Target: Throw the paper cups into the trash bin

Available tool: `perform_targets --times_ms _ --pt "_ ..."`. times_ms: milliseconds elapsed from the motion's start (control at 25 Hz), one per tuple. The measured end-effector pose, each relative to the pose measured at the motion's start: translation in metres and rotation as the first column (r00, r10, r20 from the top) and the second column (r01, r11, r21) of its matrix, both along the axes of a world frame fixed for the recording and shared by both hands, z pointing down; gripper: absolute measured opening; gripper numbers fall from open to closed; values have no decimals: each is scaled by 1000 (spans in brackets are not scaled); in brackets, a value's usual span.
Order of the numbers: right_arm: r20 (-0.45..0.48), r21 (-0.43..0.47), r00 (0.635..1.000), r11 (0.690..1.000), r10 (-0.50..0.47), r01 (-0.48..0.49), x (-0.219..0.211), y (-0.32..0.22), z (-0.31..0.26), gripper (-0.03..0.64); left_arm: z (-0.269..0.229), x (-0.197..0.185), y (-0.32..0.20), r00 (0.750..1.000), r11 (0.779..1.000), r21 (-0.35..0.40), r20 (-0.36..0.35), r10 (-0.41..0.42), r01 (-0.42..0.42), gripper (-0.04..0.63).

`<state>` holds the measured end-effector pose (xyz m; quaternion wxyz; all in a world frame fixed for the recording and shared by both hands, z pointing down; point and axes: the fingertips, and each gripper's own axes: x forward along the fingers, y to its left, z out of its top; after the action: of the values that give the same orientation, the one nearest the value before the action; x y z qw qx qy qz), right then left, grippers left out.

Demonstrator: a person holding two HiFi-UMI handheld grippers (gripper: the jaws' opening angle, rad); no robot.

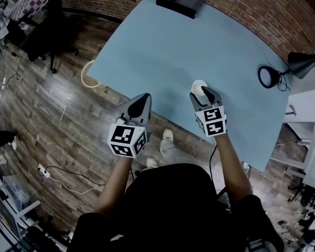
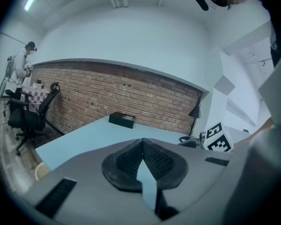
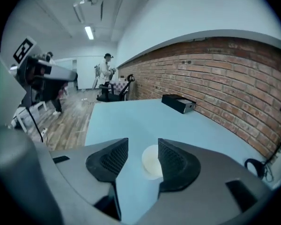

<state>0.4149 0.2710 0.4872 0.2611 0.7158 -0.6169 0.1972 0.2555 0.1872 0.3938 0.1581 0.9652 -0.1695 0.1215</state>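
The right hand-held gripper (image 1: pixel 203 94) hangs over the light blue counter (image 1: pixel 163 51) with its jaws spread wide and gripping nothing. They seem set to take in the white paper cup (image 1: pixel 198 85), which sits on the counter just ahead of them, nearer the right jaw. The left hand-held gripper (image 1: pixel 140 105) is clenched on nothing, apparently idle at the counter's near edge. What looks like the cream-rimmed trash bin (image 1: pixel 88 73) stands on the floor beside the counter's corner, on the left gripper's side.

Black top (image 1: pixel 170 203), grey tools (image 1: pixel 145 96) (image 1: pixel 204 90), marker cubes (image 1: pixel 127 139)
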Motion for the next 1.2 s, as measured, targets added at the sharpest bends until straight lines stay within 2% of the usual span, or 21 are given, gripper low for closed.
perform_targets --times_ms 160,440,480,560,840,1200 --pt "-147 -152 985 986 -96 73 8 -1 30 179 9 7 -5 1000 1000 -19 14 -7 8 8" --pt "-233 -331 941 930 -246 162 6 2 64 176 17 14 -7 999 999 -37 29 -25 26 8" --pt "-247 -342 934 925 -257 164 7 2 65 154 17 14 -9 999 999 -38 29 -33 34 8" --pt "-260 -353 930 922 -261 161 8 3 67 98 17 14 -11 998 998 -41 28 -48 49 8" --pt "-250 -357 933 920 -260 161 11 3 70 40 13 15 -10 998 998 -29 29 -63 64 8" --pt "-233 -337 940 928 -247 160 16 3 66 21 11 21 -8 997 997 -18 29 -76 76 8"
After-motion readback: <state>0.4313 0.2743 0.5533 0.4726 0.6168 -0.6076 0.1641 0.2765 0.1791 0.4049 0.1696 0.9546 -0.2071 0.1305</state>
